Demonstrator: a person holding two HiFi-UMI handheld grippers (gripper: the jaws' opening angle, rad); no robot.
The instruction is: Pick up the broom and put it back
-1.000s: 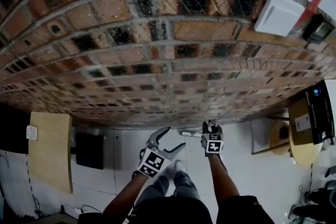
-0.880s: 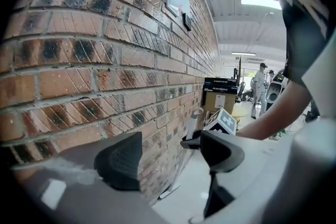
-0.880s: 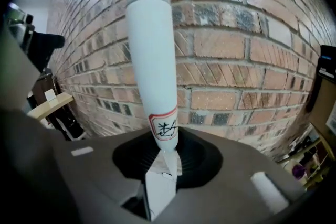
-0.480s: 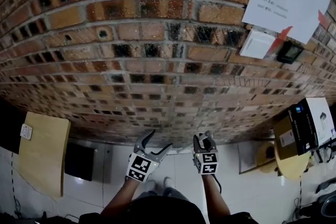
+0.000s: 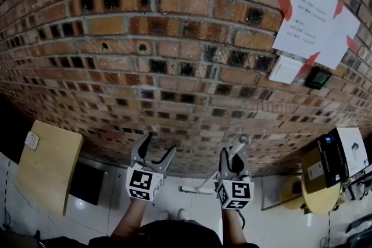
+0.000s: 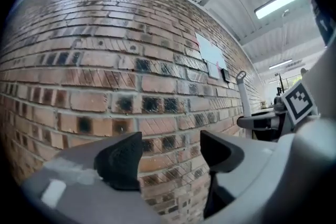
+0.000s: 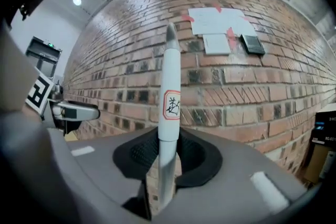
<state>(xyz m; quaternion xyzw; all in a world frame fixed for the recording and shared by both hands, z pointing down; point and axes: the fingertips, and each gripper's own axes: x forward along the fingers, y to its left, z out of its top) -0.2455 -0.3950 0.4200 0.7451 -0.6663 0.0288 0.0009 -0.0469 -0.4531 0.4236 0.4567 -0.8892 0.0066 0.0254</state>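
Note:
The broom has a white handle (image 7: 169, 86) with a small red-edged sticker on it. My right gripper (image 7: 167, 152) is shut on that handle, which stands nearly upright in front of the brick wall (image 5: 174, 38). In the head view the right gripper (image 5: 232, 155) is at the bottom centre, and the comb-like broom head (image 5: 190, 190) hangs low to its left. My left gripper (image 5: 157, 145) is level beside it, a little apart. Its jaws stand open in the left gripper view (image 6: 170, 155), with only wall between them. The handle (image 6: 244, 97) also shows there at the right.
A taped white paper (image 5: 317, 23), a white box (image 5: 286, 68) and a small black device (image 5: 318, 77) are fixed to the wall at upper right. A wooden board (image 5: 49, 162) leans at lower left. A black-and-white carton (image 5: 340, 154) sits on a round table (image 5: 317, 186) at lower right.
Both grippers have risen in front of the wall, the right one carrying the broom up with it. The head view has tilted upward, showing more of the wall and the paper.

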